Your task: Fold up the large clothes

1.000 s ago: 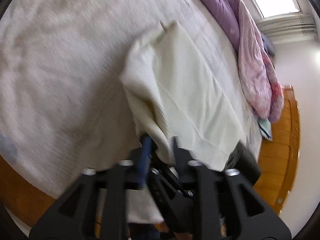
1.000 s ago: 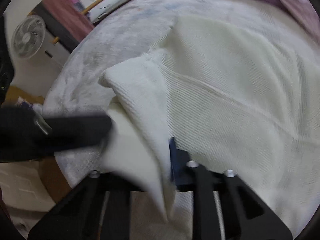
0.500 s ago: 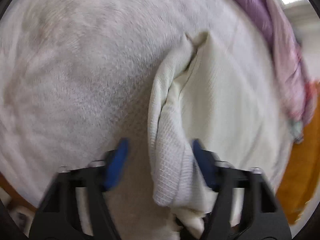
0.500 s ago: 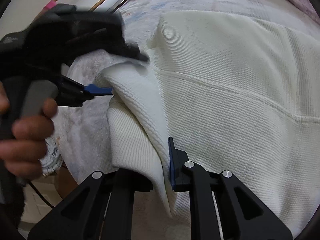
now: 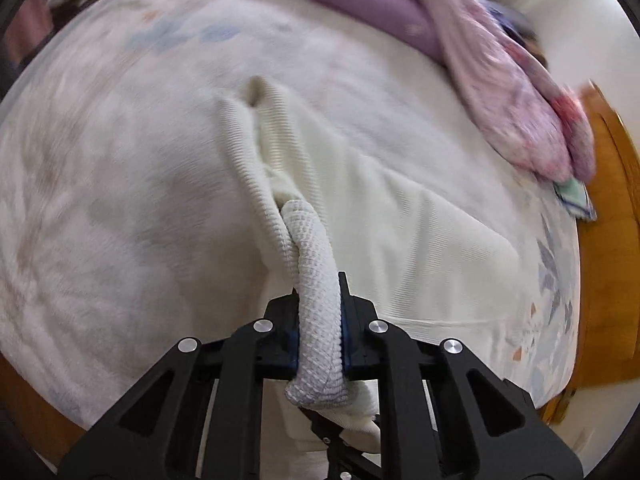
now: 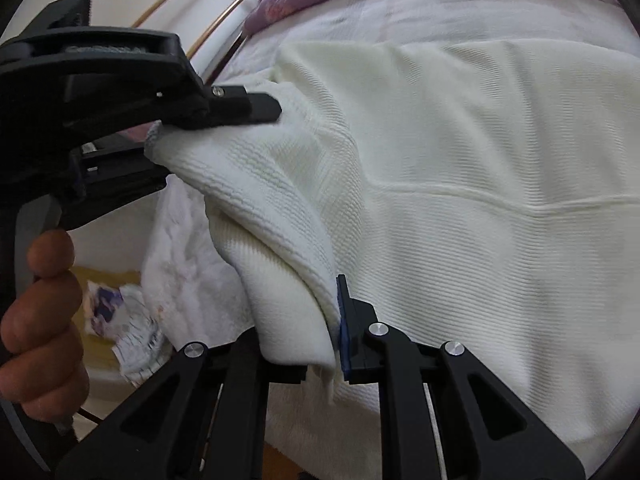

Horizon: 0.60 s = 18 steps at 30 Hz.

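On the bed (image 5: 120, 184), spread with a pale patterned sheet, lies a cream ribbed garment (image 5: 400, 216). One bunched edge of it is raised and clamped in the left tool (image 5: 320, 316), whose jaws have just been closing onto the knit fold now between them. Beside it, the right tool (image 6: 320, 320) pinches a neighbouring fold of the same edge, jaws narrow. A purple quilt (image 5: 460, 28) is heaped along the far side.

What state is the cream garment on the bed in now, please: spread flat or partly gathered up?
Partly gathered. The cream garment lies mostly flat on the bed, but its near edge is bunched and pinched in the left gripper and the right gripper.
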Available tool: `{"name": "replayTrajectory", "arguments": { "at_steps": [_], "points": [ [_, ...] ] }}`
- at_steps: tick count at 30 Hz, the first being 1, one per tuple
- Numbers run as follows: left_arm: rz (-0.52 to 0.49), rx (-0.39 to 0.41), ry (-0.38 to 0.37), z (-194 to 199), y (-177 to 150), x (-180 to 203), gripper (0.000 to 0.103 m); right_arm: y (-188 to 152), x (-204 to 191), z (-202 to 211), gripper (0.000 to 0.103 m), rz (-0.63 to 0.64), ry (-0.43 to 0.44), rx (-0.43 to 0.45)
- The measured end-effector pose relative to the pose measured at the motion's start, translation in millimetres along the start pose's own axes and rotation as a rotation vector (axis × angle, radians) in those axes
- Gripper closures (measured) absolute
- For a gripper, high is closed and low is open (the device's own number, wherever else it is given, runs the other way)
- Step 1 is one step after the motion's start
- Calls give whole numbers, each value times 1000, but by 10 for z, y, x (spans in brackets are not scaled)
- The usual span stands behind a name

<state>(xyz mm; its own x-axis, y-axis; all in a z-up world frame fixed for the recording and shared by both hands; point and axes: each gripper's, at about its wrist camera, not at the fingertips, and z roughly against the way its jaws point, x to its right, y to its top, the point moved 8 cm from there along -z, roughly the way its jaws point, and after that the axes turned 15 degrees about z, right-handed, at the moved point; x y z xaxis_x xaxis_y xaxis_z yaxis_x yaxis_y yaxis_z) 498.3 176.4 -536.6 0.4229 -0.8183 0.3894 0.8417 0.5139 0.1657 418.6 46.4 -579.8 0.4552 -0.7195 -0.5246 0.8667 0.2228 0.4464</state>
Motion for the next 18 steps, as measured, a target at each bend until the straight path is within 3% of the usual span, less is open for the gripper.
{"name": "replayTrajectory", "arguments": {
  "at_steps": [5,10,11,12,14,18],
  "points": [
    [-119,-20,-17,-83,-260,611,89,13,299,259,87,-80,29,32],
    [-162,-38,-21,-160,-397,874,89,63,443,367,83,-89,21,41],
    [-170,-42,-25,-176,-436,947,89,60,473,407,78,-91,10,46],
    [-171,-45,-27,-159,-479,986,89,42,508,447,62,-92,-2,46],
    [-176,-63,-38,-183,-558,1089,89,-2,568,519,41,-101,-68,40],
    [-194,-81,-40,-210,-622,1203,89,11,690,643,41,-100,-63,74]
  ]
}}
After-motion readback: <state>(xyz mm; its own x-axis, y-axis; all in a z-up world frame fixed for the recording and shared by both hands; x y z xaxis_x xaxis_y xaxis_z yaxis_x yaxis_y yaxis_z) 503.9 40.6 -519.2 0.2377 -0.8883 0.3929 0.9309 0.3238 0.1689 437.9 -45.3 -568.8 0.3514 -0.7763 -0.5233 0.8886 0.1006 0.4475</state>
